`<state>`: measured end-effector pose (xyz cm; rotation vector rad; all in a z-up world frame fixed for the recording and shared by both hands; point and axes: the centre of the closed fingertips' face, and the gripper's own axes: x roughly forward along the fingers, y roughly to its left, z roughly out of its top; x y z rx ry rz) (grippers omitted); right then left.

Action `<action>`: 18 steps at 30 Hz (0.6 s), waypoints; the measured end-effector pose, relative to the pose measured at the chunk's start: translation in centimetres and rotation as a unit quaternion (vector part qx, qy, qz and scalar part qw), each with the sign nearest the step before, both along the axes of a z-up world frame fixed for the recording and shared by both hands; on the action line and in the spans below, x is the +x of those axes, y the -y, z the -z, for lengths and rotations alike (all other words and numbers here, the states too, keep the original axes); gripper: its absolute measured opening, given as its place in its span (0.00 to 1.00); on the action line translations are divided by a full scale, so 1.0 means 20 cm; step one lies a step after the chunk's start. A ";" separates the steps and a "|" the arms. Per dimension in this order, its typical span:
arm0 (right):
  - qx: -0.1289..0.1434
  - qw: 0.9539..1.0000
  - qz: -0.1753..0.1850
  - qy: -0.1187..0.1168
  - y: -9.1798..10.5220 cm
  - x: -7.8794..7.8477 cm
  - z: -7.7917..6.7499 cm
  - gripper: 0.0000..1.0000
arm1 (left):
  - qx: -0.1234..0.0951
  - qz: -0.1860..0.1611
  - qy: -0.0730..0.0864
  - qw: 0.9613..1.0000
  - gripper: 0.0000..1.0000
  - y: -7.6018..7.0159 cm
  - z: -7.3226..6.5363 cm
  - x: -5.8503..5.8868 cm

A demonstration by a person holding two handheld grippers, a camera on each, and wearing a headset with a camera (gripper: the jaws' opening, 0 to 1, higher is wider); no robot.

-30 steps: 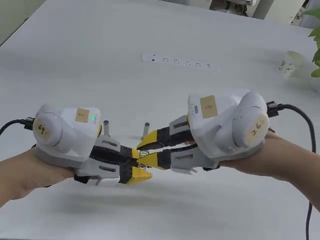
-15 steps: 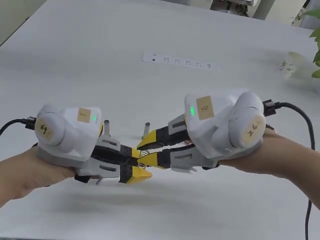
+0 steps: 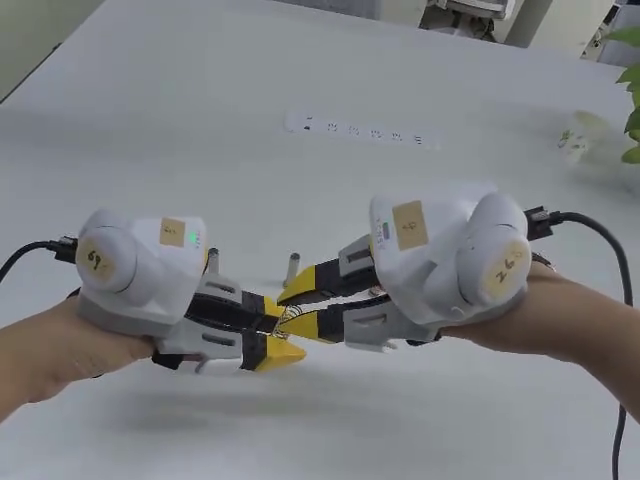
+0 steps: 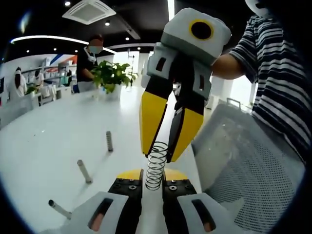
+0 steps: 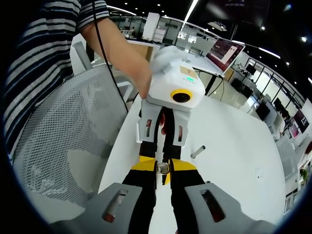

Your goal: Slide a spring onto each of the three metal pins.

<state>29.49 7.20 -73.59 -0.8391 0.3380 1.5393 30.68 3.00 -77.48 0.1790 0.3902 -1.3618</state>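
The left tongs (image 4: 153, 175) are squeezed shut on one end of a small spring (image 4: 156, 163). Their two black jaws with yellow tips sit almost together, with just the spring between them. The right tongs (image 5: 164, 168) point the other way, tip to tip with the left ones. They pinch the other end of the same spring. Their long yellow jaws lean in like a wedge and close on the loops. So the spring is up off the counter (image 3: 300, 190), held by both tongs, in the near middle of the scene.

The spring is thin, shiny wire wound in round loops. Each tongs has a smooth, round white shell with a small paper sticker on top. The left hand (image 3: 55, 350) and the right hand (image 3: 545, 310) hold one each, and a black cable comes out of the back of each shell.

Three metal pins (image 4: 84, 171) stand in a row on the counter, just on the far side of the tongs. They are short, grey, round sticks.

The counter is white and smooth. A long white power strip (image 3: 360, 130) lies far back on it. A green leafy plant (image 4: 111, 74) sits at the far right. A grey mesh chair (image 4: 243, 161) is on the near side.
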 end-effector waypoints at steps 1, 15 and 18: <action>-0.001 1.000 -0.001 0.001 0.00 0.00 0.00 0.07 | 0.001 -0.001 0.000 1.000 0.07 0.00 0.00 0.00; -0.003 1.000 -0.002 0.001 0.00 -0.01 0.01 0.07 | 0.000 -0.007 -0.001 1.000 0.10 0.00 -0.01 0.00; -0.005 1.000 -0.001 0.003 0.00 -0.01 0.01 0.07 | 0.001 -0.007 -0.002 1.000 0.10 0.00 -0.01 0.00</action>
